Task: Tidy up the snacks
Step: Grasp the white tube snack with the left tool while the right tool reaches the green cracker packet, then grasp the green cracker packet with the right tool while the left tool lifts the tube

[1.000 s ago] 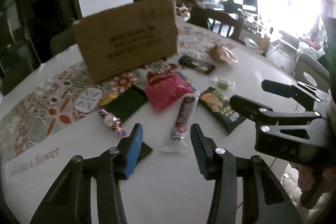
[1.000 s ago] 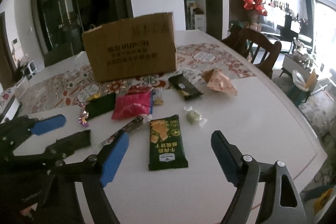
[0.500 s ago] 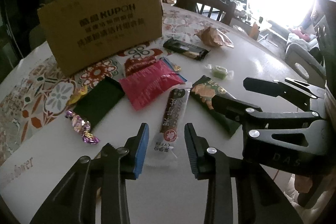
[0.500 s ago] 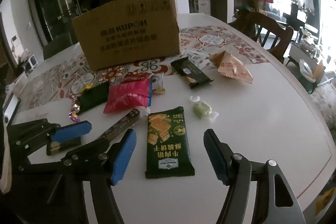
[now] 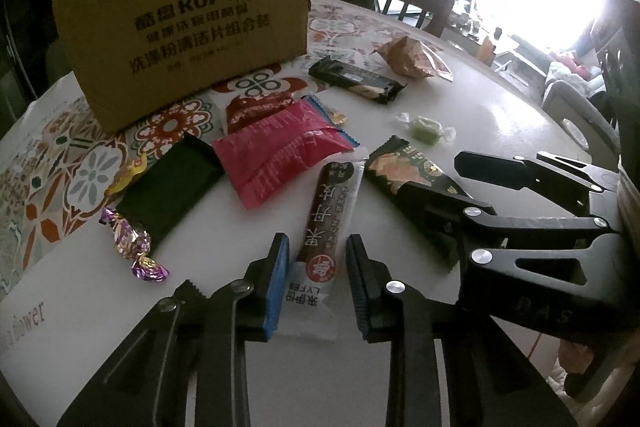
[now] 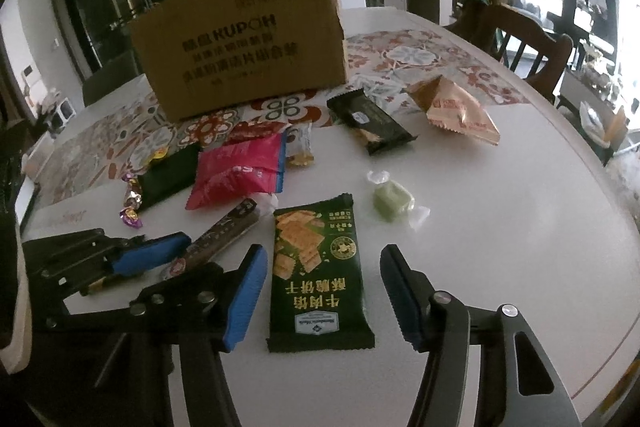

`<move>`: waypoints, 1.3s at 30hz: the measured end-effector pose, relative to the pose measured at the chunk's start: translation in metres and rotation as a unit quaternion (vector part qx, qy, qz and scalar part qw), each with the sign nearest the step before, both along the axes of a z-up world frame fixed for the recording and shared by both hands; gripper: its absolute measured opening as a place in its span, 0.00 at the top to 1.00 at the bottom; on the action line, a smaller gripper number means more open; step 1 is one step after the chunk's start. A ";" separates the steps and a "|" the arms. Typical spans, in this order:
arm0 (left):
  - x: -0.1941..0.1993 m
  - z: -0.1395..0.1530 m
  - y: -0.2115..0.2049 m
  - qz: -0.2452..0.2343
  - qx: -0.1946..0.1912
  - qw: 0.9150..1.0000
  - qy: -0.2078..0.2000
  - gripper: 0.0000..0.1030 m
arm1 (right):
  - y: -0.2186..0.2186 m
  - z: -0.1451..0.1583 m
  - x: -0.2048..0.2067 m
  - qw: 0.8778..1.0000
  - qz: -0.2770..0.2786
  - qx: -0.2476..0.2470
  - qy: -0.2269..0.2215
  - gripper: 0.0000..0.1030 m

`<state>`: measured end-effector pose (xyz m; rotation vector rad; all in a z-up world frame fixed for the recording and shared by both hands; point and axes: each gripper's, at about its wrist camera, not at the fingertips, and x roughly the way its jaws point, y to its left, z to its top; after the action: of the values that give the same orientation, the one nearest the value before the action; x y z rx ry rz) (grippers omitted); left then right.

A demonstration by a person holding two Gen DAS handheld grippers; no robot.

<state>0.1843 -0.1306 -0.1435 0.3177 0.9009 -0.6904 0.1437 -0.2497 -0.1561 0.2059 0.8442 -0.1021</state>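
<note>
The left gripper sits at the bottom centre of its view, its jaws straddling the white near end of a brown stick snack that lies flat on the counter. The jaws have just been closing, yet a sliver of gap shows on either side of the wrapper, so they are released, not pressing.

The right gripper fills the bottom of its own view, its jaws either side of a green cracker pack lying flat with its print upside down. These jaws have also been closing, and clear counter shows between each pad and the pack, so nothing is grasped.

Above the two packs, in the middle of both frames, lie a pink packet, a dark green packet, a purple candy at the left, a pale green candy, a black bar and a tan pouch toward the right. A cardboard box stands upright behind them in the upper centre, on a patterned mat.
</note>
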 end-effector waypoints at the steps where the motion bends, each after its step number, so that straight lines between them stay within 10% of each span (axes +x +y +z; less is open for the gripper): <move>1: 0.000 0.000 0.000 0.000 0.000 1.000 -0.001 0.72 | 0.000 0.000 0.001 1.000 0.000 -0.001 -0.001 0.42; 25: -0.011 0.012 0.013 0.033 -0.048 0.998 0.024 0.82 | 0.010 0.002 -0.008 0.999 0.020 -0.041 -0.011 0.55; 39: -0.029 0.062 0.027 0.062 -0.081 0.994 -0.032 0.82 | 0.011 0.047 -0.032 0.997 0.027 -0.023 -0.066 0.55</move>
<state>0.1553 -0.1041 -0.0814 0.1368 0.7902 -0.6310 0.1118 -0.2383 -0.1090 0.1442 0.7138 -0.0572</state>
